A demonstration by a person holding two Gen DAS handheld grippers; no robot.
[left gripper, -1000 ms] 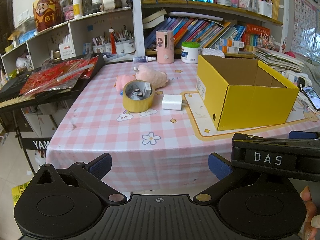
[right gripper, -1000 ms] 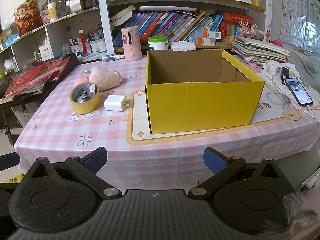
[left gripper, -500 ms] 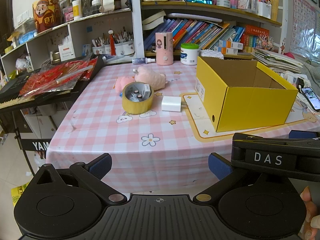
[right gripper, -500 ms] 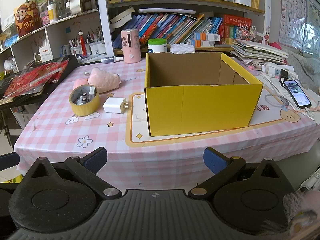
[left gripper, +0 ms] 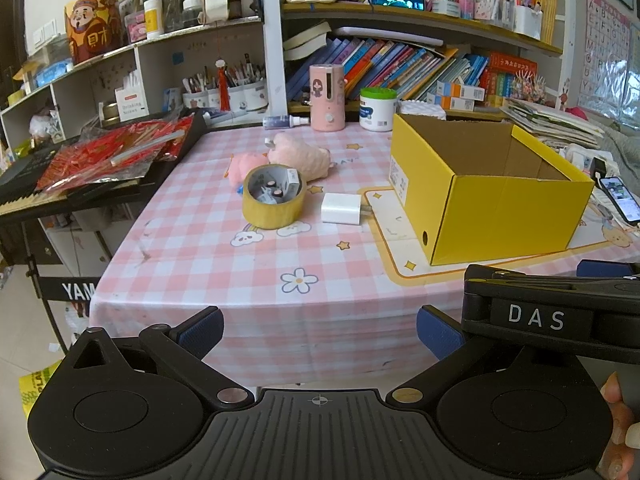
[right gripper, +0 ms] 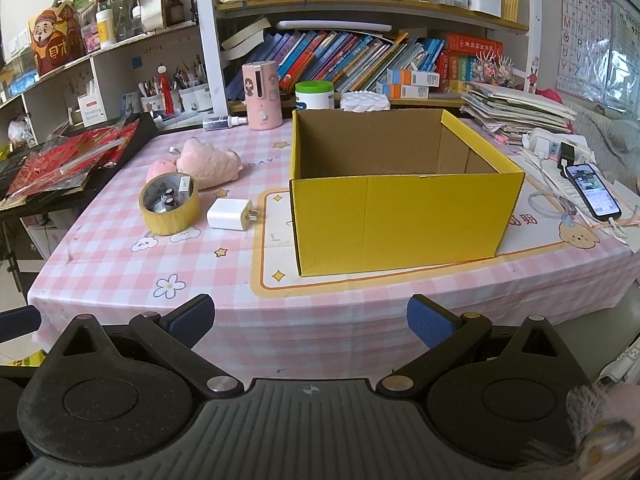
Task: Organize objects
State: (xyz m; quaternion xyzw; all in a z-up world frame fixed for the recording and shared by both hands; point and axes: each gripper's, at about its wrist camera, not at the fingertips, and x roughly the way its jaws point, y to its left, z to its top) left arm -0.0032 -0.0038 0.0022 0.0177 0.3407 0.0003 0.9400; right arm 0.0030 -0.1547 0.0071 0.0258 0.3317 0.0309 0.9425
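On the pink checked tablecloth (left gripper: 224, 264) before the bookshelves, your left gripper (left gripper: 318, 330) and right gripper (right gripper: 310, 318) both hang spread and empty off the near edge, the white charger (left gripper: 341, 209) lying far-left of the yellow box (right gripper: 404, 216), nearer your left.

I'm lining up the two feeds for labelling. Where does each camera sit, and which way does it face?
Left wrist: on the left tongs, off the table's near edge, facing the tape roll and charger; open fingers, the right tongs' body and a fingertip at right show.
Right wrist: on the right tongs, facing the yellow box; open fingers show.
Shared: tape roll, charger, yellow box, pink plush.
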